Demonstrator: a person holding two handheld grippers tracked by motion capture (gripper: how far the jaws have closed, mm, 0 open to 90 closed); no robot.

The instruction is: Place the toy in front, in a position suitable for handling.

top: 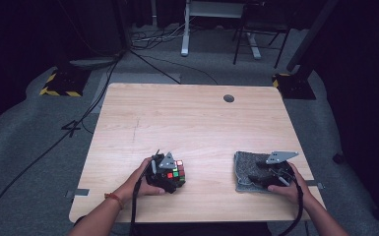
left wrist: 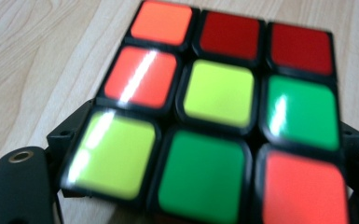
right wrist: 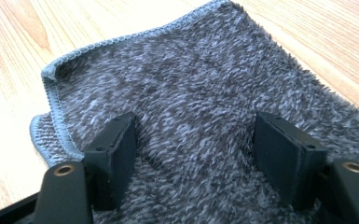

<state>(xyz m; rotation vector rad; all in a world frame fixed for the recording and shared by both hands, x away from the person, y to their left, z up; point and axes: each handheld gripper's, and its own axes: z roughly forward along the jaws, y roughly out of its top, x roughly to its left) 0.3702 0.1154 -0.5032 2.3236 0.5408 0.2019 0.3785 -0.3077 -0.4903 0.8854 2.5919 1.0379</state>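
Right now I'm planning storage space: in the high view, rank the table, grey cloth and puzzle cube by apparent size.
1. Table, by far the largest.
2. Grey cloth, partly under the right gripper.
3. Puzzle cube, smallest, partly hidden by the left gripper.

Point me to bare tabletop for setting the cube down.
Free: the whole far half, from the round hole back toward the cube, plus the strip between cube and grey cloth. Crowded: the near edge, where left gripper and right gripper work.
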